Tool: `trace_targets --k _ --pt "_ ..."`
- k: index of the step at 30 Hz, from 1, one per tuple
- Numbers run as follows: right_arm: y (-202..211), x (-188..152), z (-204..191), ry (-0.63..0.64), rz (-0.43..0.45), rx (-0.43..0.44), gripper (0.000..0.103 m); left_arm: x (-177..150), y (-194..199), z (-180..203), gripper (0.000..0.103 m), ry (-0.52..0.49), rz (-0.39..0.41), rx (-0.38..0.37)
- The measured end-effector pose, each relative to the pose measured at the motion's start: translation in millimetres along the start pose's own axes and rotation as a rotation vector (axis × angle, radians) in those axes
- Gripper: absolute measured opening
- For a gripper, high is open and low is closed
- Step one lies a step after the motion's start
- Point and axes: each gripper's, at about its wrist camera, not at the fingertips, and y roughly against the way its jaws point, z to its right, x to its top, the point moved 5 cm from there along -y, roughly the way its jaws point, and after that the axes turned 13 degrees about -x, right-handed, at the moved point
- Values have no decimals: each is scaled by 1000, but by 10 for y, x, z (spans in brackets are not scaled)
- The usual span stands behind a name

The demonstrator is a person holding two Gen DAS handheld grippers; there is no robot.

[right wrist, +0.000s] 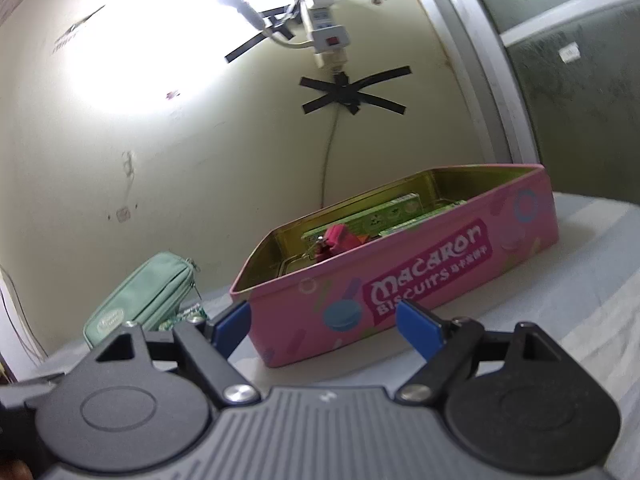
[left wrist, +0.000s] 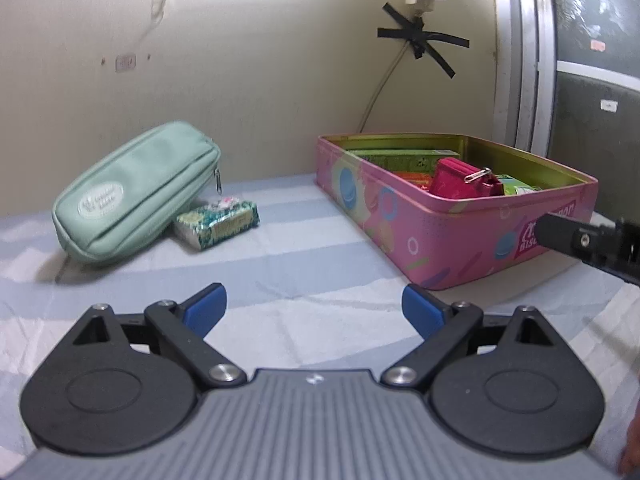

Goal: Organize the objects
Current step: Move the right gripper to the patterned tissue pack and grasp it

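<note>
Here, both tongs, left (left wrist: 314, 310) and right (right wrist: 324, 330), stand wide and empty. The mint zip pouch (left wrist: 134, 192), soft and light, leans on a crinkly packet (left wrist: 218, 221) left of the macaron tin (left wrist: 460, 240); likely best pinched across its padded middle.

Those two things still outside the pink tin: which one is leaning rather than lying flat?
The mint-green zip pouch. It is tilted, one end propped on the small green-and-white packet, which lies flat on the cloth.
</note>
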Motion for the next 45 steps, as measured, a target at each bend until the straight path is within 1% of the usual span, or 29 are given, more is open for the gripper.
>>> trace_targets --k 2,4,7,10,12,13,14,15,16,18,20,22,23,25,26,27,28,29,30,31,32,33,34,36,38,40,43,44,45 --pt "31 1 -88 51 17 -4 83 10 35 -96 96 10 -8 1" --pt "67 1 -209 101 28 20 83 47 108 -263 96 2 2 23" --pt "112 21 -504 161 25 109 83 114 273 -729 96 21 40 108" --pt "60 20 -928 244 8 208 87 109 412 -1328 96 112 56 240" --pt "-99 0 -1257 312 -38 272 93 45 509 -1684 95 200 80 328" --pt "-214 -21 -1399 344 -69 289 93 -6 540 -1817 95 252 91 360" --pt "-365 -38 -1560 372 -103 301 94 -44 544 -1906 95 307 87 368" --pt "-518 -50 -1688 390 -123 308 97 -66 531 -1968 95 359 78 349" --pt "-705 -65 -1832 414 -138 312 99 -66 520 -1980 95 374 78 327" --pt "-1052 -106 -2042 469 -152 291 103 -52 496 -1928 95 341 75 331" --pt "-1339 -194 -2219 544 -173 267 103 -33 460 -1862 95 297 64 322" --pt "-1586 -299 -2347 618 -189 228 103 -27 458 -1849 95 283 58 311" --pt "-1682 -365 -2384 648 -209 223 103 -28 450 -1838 95 284 54 301" --pt "-1866 -461 -2459 686 -290 217 103 -38 441 -1871 95 306 50 278" --pt "-1935 -474 -2482 688 -311 202 100 -42 437 -1886 95 321 50 267" --pt "-1993 -485 -2482 677 -337 200 95 -28 414 -1909 95 334 49 257" --pt "-2015 -479 -2460 651 -353 217 90 -38 423 -1915 95 342 49 254" --pt "-2017 -481 -2435 630 -366 241 81 -42 421 -1918 95 345 50 250" --pt "-1999 -482 -2401 615 -368 260 76 -39 410 -1924 95 346 55 242" --pt "-1963 -483 -2363 611 -358 259 67 -32 404 -1917 95 344 62 233" --pt "-1926 -488 -2332 610 -354 259 60 -27 404 -1902 95 338 68 224" --pt "-1870 -497 -2289 605 -354 263 56 -24 400 -1881 95 328 70 219" --pt "-1800 -516 -2240 602 -355 273 54 -20 390 -1860 95 318 69 216" --pt "-1626 -558 -2147 621 -341 297 43 -19 376 -1833 95 304 67 199" --pt "-1438 -582 -2042 628 -346 324 41 -23 370 -1804 95 297 65 177" --pt "-1261 -639 -1968 669 -308 353 40 -23 360 -1797 95 295 65 159" --pt "-1031 -671 -1847 692 -299 375 40 -27 379 -1819 95 325 76 135" --pt "-1023 -648 -1846 701 -290 369 44 -34 395 -1830 95 345 82 126" --pt "-1005 -608 -1852 708 -274 359 49 -43 409 -1842 95 367 86 118"
